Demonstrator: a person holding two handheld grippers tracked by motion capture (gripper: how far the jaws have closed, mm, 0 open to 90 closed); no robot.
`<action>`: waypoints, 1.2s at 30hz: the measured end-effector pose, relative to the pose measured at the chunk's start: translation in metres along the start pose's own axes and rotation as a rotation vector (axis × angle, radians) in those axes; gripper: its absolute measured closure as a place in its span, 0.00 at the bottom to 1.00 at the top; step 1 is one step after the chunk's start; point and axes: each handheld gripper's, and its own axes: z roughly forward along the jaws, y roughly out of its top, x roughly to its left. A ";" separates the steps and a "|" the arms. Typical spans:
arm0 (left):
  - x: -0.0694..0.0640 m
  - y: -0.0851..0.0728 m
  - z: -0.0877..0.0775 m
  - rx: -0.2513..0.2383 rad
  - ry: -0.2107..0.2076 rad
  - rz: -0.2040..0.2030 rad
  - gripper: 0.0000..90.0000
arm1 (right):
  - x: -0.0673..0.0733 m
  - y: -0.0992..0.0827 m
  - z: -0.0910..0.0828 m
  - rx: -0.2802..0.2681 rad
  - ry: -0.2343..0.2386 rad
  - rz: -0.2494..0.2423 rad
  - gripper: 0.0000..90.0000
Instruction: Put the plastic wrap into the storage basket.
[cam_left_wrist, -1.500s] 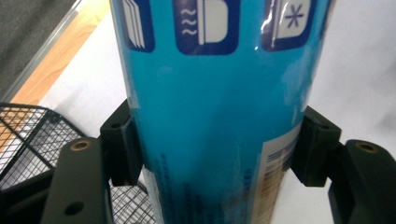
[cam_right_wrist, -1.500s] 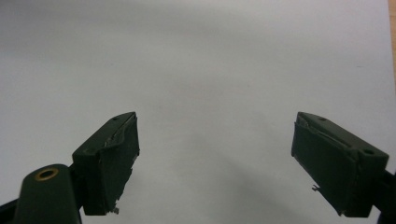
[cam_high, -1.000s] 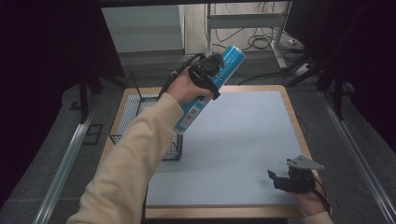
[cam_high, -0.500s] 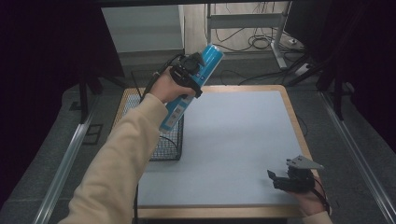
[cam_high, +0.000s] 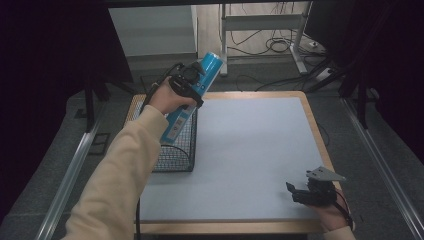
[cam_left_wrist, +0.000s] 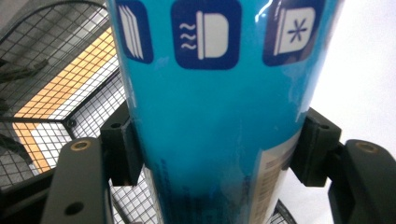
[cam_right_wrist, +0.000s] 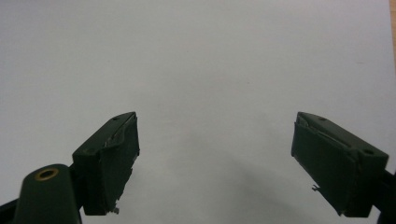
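My left fingers (cam_high: 192, 85) clamp the blue can (cam_high: 192, 97), tilted above the wire basket (cam_high: 176, 150) at the counter's (cam_high: 250, 150) left edge, not yet dropped in, while my right fingers (cam_high: 301, 192) rest open, empty, near the right corner.

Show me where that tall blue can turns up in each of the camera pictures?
High view: the blue can is upper left of centre, tilted, clamped in the left claw above the wire basket.
Left gripper view: the can stands centre frame, between the two black jaws.
Right gripper view: not in it.
Shared landmark: the wire basket, behind the can in the left gripper view.
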 end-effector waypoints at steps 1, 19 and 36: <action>0.002 -0.001 0.000 0.002 0.002 -0.002 0.35 | 0.000 0.000 0.000 -0.002 -0.002 0.000 0.17; 0.022 -0.014 0.019 0.048 0.038 -0.047 0.35 | 0.000 0.000 -0.001 -0.005 -0.003 0.005 0.17; 0.036 -0.012 0.064 0.113 0.059 -0.068 0.35 | 0.003 0.001 -0.002 -0.012 0.010 0.005 0.17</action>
